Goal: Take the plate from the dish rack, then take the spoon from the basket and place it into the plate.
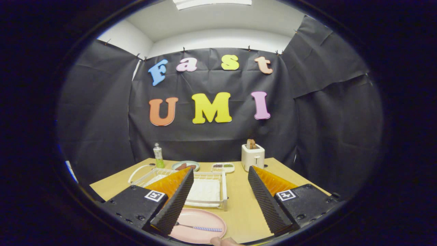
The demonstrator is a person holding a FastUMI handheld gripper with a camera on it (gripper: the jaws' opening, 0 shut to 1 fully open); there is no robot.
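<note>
A pink plate [201, 223] lies on the wooden table [245, 201] close below me, just in front of the white dish rack [208, 191]. A spoon [201, 228] with a patterned handle rests across the plate. My gripper [221, 198] is open and raised above the table, with nothing between its fingers. The left finger [174, 201] overlaps the plate's left edge and part of the rack. A fingertip of a person's hand [223, 241] shows at the plate's near rim.
Behind the rack stand a small green-capped bottle [158, 155], a light plate with food [186, 166], a small tray of snacks [223, 167] and a white toaster [253, 156] holding toast. A white handle loop [140, 171] sits left of the rack.
</note>
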